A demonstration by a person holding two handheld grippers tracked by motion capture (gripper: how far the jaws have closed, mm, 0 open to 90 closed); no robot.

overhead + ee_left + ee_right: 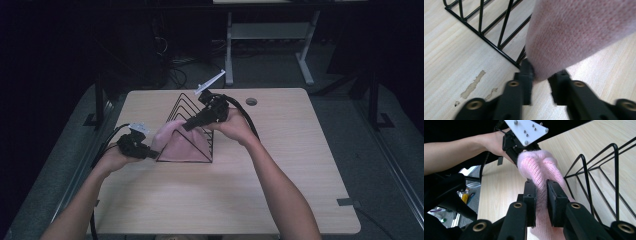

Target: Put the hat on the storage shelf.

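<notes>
Left gripper point(540, 75) clamped on the cloth's point(175, 142) lower corner, just off the rack's point(192, 125) near-left corner, low at the table point(300, 165). Right gripper point(541, 195) pinches a fold of the same pink knit cloth higher up, above the rack's front. Cloth is stretched between the two grippers, draped against the rack's front face. Black wire rack with triangular dividers stands mid-table, directly behind the cloth and in the way of both grippers. Tape residue point(472, 86) on the table left of the rack. Round grommet point(251, 101) right of the rack, well apart. No readable writing.
</notes>
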